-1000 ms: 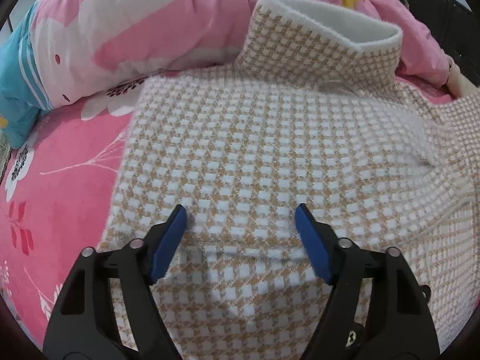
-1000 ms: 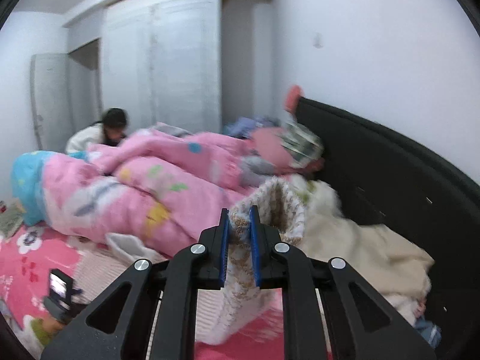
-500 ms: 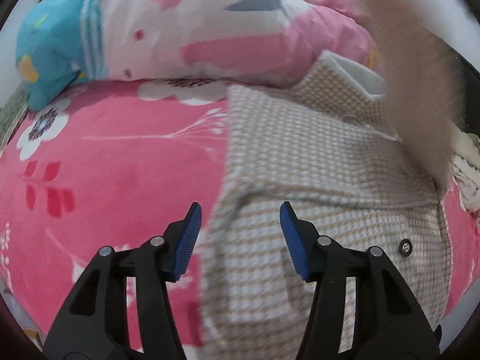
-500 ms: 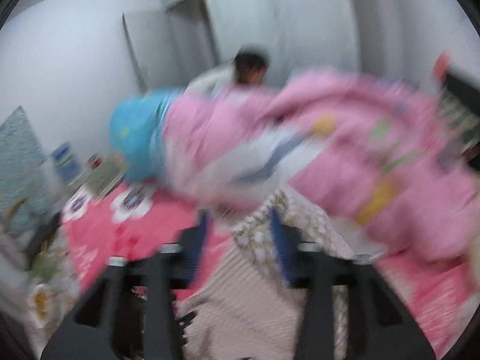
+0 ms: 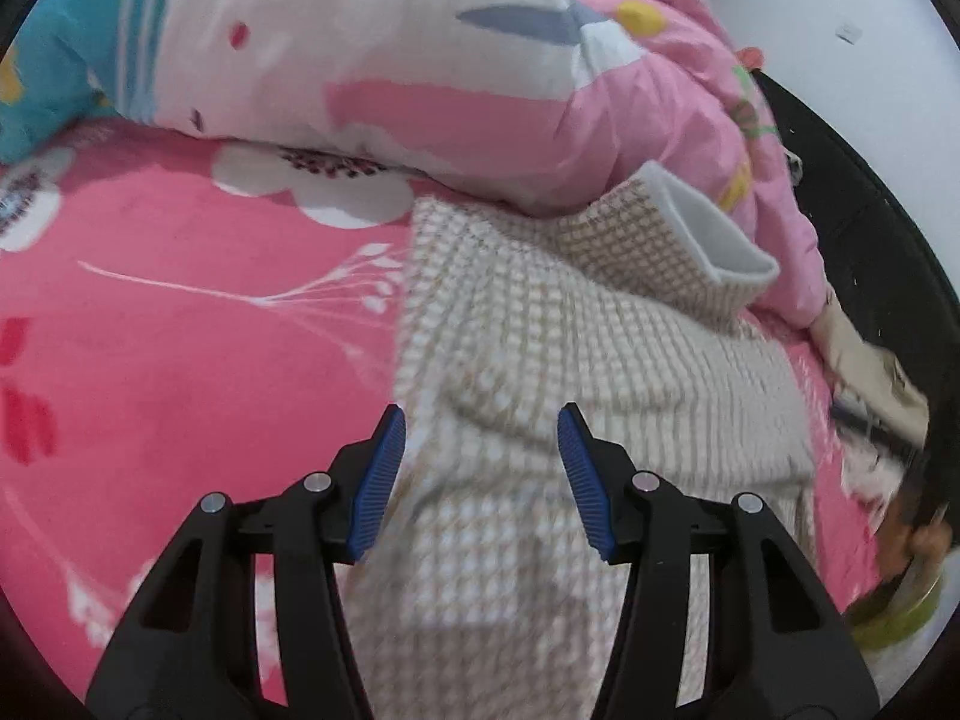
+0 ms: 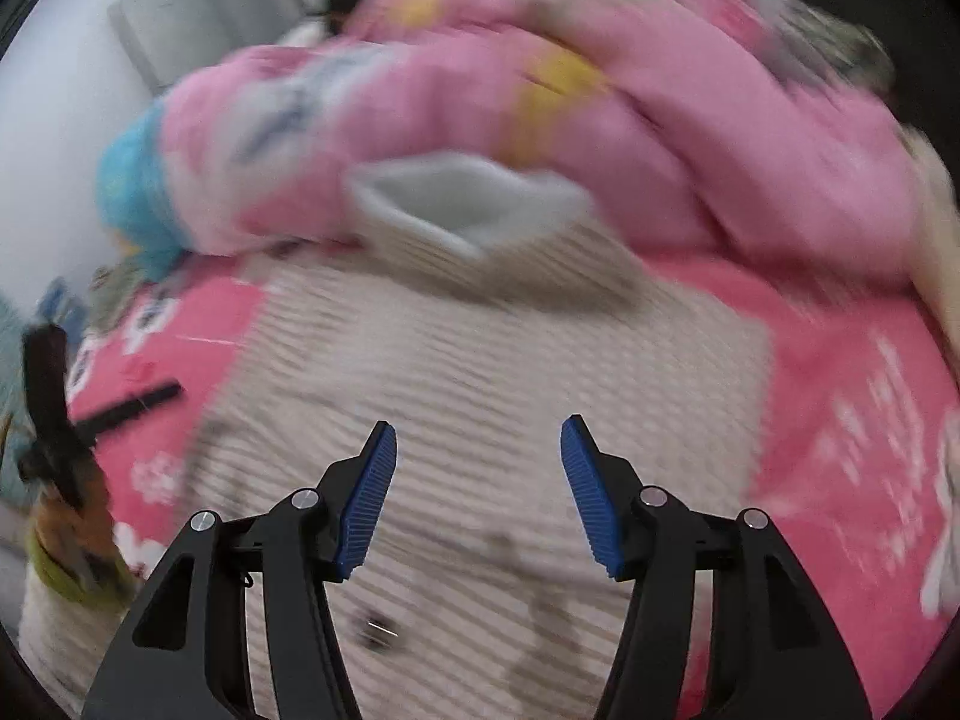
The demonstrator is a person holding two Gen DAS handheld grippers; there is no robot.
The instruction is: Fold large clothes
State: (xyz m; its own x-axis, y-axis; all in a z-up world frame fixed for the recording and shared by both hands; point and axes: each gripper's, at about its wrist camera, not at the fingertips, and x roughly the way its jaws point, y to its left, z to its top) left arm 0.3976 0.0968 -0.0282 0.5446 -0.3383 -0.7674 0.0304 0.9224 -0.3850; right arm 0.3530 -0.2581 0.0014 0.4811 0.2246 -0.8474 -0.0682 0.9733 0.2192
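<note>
A tan-and-white checked knit coat (image 5: pixel 540 360) lies on the pink flowered bed sheet (image 5: pixel 180 330), its white-lined collar (image 5: pixel 696 228) at the far end against the quilt. My left gripper (image 5: pixel 480 468) is open and empty just above the coat's near left part. In the blurred right wrist view the coat (image 6: pixel 510 372) spreads below my right gripper (image 6: pixel 480 480), which is open and empty above its middle. The collar (image 6: pixel 462 192) shows beyond it.
A bunched pink, white and blue quilt (image 5: pixel 420 60) lies along the far side of the bed. A black headboard (image 5: pixel 870 210) runs at the right. The other gripper and hand (image 6: pixel 54 420) show at the left of the right wrist view.
My right gripper has let go of the coat part it held up and opened; that part now lies folded on the coat. My left gripper shifted left toward the coat's edge.
</note>
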